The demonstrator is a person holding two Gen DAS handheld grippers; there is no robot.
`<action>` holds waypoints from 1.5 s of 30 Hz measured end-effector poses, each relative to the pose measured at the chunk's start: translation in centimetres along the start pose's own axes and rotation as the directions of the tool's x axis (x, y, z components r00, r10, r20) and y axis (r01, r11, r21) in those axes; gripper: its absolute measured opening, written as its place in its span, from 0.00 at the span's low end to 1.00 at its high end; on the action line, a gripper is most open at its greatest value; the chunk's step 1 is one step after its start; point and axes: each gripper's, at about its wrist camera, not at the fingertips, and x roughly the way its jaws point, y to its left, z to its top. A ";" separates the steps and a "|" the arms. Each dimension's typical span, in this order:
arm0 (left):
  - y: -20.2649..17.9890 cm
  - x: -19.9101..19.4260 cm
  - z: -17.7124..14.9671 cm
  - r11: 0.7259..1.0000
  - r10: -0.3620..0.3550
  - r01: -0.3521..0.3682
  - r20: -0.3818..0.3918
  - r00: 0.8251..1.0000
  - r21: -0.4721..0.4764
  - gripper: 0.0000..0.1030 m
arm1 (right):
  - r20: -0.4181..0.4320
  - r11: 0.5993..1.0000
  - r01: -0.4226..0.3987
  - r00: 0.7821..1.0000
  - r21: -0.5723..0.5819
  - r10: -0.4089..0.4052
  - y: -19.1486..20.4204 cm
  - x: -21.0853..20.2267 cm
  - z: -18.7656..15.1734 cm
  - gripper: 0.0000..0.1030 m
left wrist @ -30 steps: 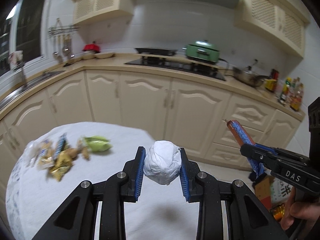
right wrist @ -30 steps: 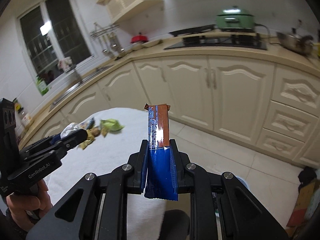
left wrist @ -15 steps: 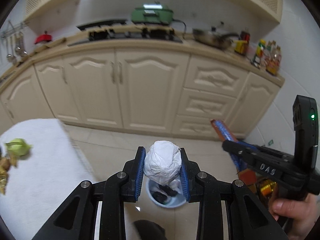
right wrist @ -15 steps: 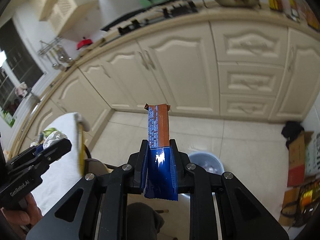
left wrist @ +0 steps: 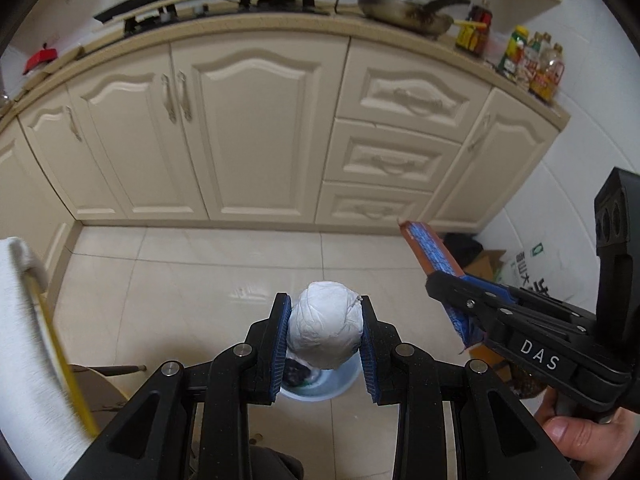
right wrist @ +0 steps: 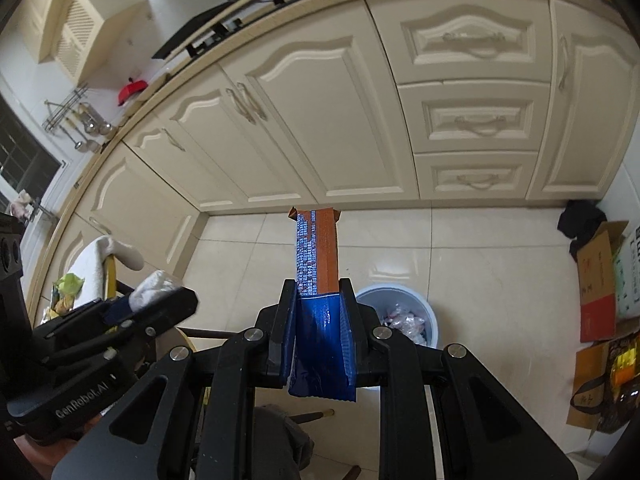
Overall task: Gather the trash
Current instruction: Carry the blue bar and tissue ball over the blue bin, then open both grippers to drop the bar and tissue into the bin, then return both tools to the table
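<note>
Between the left gripper's (left wrist: 323,336) blue pads: one white paper ball (left wrist: 325,334), pinched on both sides, filling the gap, held clear of the floor.

Directly below and just beyond that gripper: one pale blue bin (left wrist: 320,384), standing on the cream tiled floor (left wrist: 200,280), mostly hidden behind the ball and jaws; dark and white contents visible at the rim.

Between the right gripper's (right wrist: 319,320) fingers: one long wrapper (right wrist: 318,264), blue at the lower end, orange-brown with a blue printed strip above. Jaws pressed tight on the blue part; the upper length sticks up and forward past the fingertips.

Just right of and below the right gripper's fingers: the same bin (right wrist: 432,320), open, holding crumpled white and pinkish scraps.

Left of the right gripper: the left gripper (right wrist: 160,296) with its ball, seen side-on. Beyond it, a table (right wrist: 94,264) under white cloth, carrying a green wrapper (right wrist: 70,282) and other litter.

Right of the left gripper: the right gripper (left wrist: 452,284) with its wrapper (left wrist: 434,250), a hand (left wrist: 580,436) on its grip.

Ahead of both: cream cabinets (left wrist: 256,128). Far right of the right gripper: cardboard boxes (right wrist: 598,280) on the floor.
</note>
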 end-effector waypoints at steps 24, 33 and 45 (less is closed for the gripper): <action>1.0 -0.2 0.0 0.988 0.153 -0.150 0.079 0.985 -0.042 0.99 | -0.019 0.988 0.105 0.994 0.113 -0.103 -1.1 1.0 -1.2 1.00; 2.6 -10.0 -5.3 0.987 0.153 -0.142 0.179 0.972 -0.072 0.99 | 0.042 0.992 0.116 0.992 0.058 -0.119 3.2 -2.9 -1.5 1.00; 6.4 -24.5 -14.2 0.972 0.213 -0.163 0.341 0.916 -0.168 0.99 | 0.170 0.989 0.066 0.985 -0.129 -0.044 14.5 -8.3 -1.9 1.00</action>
